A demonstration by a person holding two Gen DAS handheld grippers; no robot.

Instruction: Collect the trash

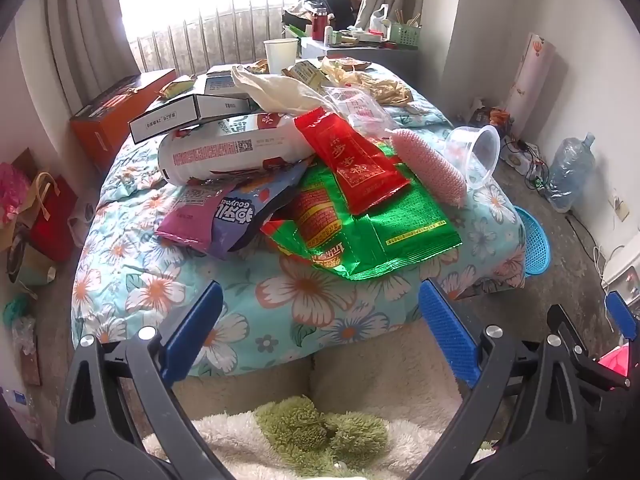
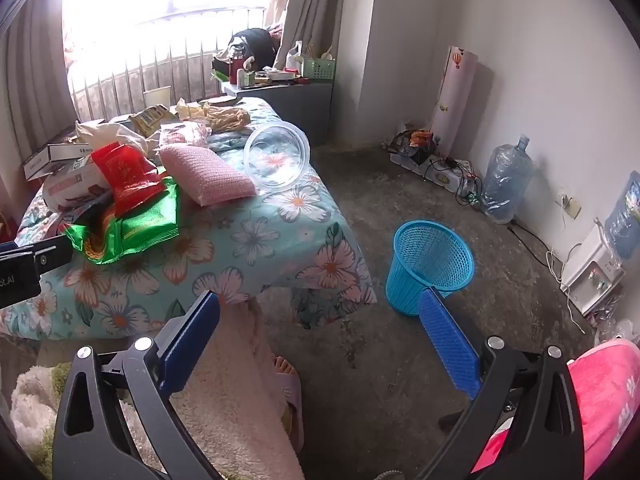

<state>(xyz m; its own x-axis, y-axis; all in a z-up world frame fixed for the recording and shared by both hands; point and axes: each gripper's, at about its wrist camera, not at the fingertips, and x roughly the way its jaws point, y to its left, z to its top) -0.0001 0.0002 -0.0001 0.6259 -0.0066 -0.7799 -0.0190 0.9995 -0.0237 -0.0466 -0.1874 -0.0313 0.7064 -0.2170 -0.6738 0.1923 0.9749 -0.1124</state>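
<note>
A pile of trash lies on a table with a floral cloth [image 1: 168, 280]: a green wrapper [image 1: 384, 232], a red packet [image 1: 352, 160], a purple snack bag [image 1: 216, 216], a white cup-noodle tub [image 1: 228, 152], a pink sponge [image 1: 428, 164] and a clear plastic bowl [image 1: 476, 152]. My left gripper [image 1: 320, 328] is open and empty, near the table's front edge, short of the pile. My right gripper [image 2: 320, 336] is open and empty, above the floor right of the table. A blue mesh waste basket [image 2: 430, 264] stands on the floor just beyond its right finger.
White boxes [image 1: 188, 112], a paper cup [image 1: 280, 54] and an orange carton [image 1: 116, 116] sit further back. Bags [image 1: 44, 208] crowd the floor on the left. A water jug [image 2: 506, 178], cables and a power strip [image 2: 444, 172] line the right wall.
</note>
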